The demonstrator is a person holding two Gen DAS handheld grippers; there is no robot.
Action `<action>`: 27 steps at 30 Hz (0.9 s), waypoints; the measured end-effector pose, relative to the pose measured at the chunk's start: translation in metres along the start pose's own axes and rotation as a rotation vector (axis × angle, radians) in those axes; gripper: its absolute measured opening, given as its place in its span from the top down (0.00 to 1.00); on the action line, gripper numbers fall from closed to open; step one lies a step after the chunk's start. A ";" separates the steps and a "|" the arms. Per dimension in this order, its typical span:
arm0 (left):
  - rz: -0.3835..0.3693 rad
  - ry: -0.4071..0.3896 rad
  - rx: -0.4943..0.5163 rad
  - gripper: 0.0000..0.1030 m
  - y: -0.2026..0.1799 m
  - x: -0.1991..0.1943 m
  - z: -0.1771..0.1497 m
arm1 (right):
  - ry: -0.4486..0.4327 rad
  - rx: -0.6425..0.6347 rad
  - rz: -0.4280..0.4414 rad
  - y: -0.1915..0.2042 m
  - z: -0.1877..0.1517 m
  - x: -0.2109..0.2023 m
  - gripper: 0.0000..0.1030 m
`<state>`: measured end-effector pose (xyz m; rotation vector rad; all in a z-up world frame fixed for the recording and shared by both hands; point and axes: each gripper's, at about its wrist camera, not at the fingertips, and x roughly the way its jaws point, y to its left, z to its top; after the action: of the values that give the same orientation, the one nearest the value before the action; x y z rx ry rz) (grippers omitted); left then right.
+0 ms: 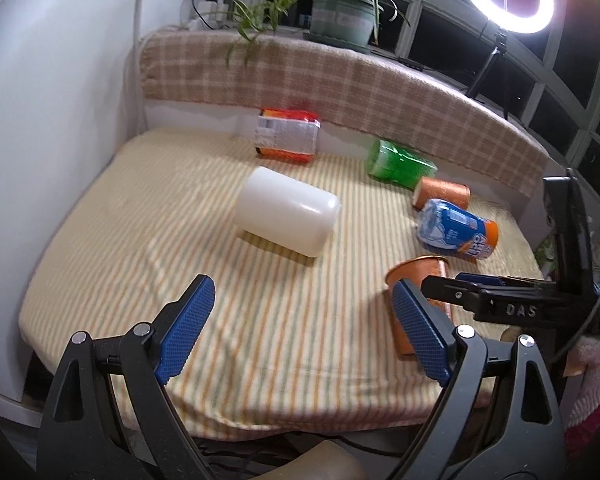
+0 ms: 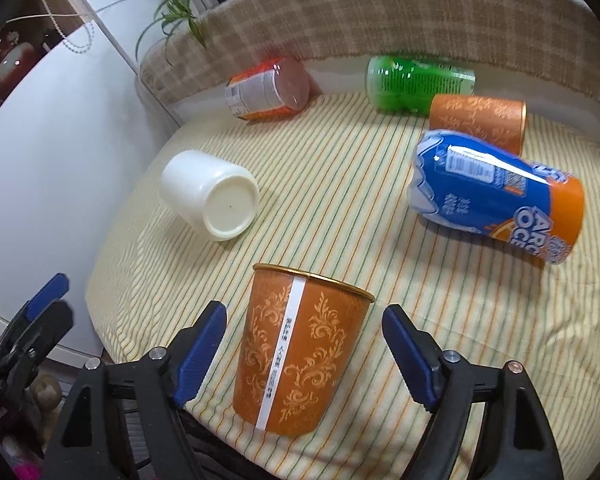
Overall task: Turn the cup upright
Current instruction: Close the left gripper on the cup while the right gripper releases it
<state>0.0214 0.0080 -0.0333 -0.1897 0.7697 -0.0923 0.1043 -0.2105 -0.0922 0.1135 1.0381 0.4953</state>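
Six containers lie on the striped cloth (image 2: 340,184): two orange paper cups with scroll print, one smooth white plastic jar (image 2: 210,196), one green bottle (image 2: 416,82), one blue-and-orange bottle (image 2: 496,196) and one red-orange labelled jar (image 2: 268,88). The nearer orange cup (image 2: 300,354) lies on its side between the spread, blue-padded fingers of the right gripper (image 2: 304,320), gold rim pointing away, untouched; the second orange cup (image 2: 478,122) lies far ahead to the right. The left gripper (image 1: 304,292) is also open and holding nothing, with the white jar ahead of it.
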 end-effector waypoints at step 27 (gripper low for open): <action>-0.355 0.408 -0.073 0.16 -0.059 0.118 0.010 | -0.133 0.172 -0.167 -0.074 -0.065 -0.075 0.17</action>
<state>0.1120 -0.0664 -0.0941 -0.3830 1.1411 -0.4501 0.0436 -0.3182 -0.0895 0.2075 0.9491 0.2434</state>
